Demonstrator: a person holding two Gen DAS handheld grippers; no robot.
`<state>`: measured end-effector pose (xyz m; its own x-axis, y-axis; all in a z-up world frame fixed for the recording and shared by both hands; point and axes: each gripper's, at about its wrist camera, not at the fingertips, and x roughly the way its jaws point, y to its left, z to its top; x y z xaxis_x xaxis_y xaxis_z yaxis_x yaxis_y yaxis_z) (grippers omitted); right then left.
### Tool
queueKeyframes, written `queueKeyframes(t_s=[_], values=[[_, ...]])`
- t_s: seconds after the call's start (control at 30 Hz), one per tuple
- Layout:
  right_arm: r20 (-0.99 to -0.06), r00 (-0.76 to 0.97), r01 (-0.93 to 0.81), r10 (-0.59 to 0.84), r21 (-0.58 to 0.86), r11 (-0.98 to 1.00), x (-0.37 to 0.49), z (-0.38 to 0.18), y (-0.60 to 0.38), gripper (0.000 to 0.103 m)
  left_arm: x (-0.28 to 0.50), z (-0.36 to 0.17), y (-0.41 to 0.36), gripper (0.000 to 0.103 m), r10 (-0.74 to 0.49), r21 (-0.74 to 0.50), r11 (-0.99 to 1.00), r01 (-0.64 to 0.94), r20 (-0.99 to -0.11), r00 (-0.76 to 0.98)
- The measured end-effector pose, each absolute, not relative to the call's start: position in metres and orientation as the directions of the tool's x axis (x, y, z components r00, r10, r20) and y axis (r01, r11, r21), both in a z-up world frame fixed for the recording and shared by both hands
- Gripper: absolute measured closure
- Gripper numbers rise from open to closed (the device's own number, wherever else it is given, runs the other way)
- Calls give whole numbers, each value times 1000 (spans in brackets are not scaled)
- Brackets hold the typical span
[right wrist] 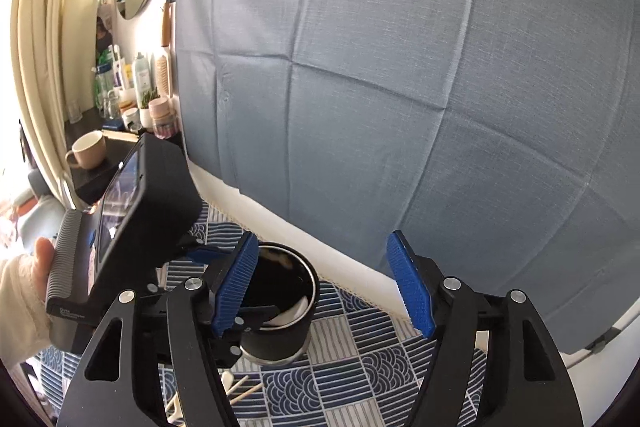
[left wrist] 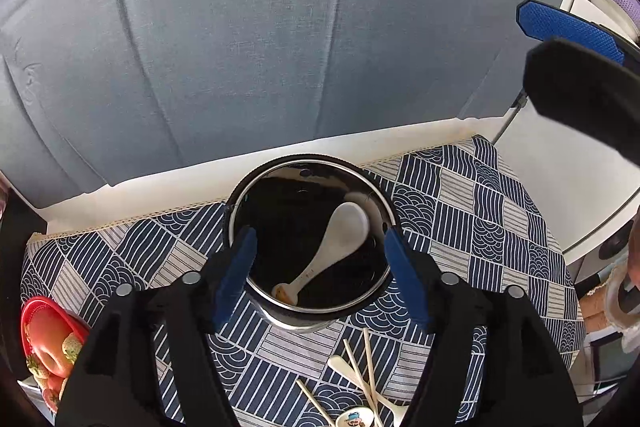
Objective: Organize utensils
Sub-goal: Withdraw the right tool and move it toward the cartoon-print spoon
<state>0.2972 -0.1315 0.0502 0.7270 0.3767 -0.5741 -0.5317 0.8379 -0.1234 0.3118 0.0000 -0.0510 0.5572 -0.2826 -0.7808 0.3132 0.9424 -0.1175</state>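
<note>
both grippers, left gripper (left wrist: 320, 267) and right gripper (right wrist: 324, 283), stand released and empty. white spoon (left wrist: 332, 251) lies inside the steel cup (left wrist: 384, 205); chopsticks (left wrist: 360, 375) wait on the tablecloth (left wrist: 480, 211). a careless reach could tip the cup.

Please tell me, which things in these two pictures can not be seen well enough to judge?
- Chopsticks and spoons: left wrist view, cut off by the bottom edge and the left gripper; their count is unclear.
- Pot inside: right wrist view, dark, partly behind the right gripper; only part of the white spoon shows.
- Red tray: left wrist view, cut off at the edge.
</note>
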Motion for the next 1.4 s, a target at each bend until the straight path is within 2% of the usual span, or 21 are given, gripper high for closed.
queueKeyframes(t_s=[0.13,0.6,0.7,1.4], values=[[-576,730,-504,369,-88,859,301,51,-144,30,310,-52,8,25,-263,-111,950,291,-786,559],[-620,690,-522,373,-69,850,281,37,-150,19,275,-51,30,17,-209,-82,967,242,-800,562],[-636,674,-532,376,-65,844,275,31,-147,18,264,-56,34,13,-203,-85,969,231,-810,550],[-722,563,-627,402,-57,777,222,-13,-134,18,174,-91,61,11,-129,-92,991,99,-860,493]])
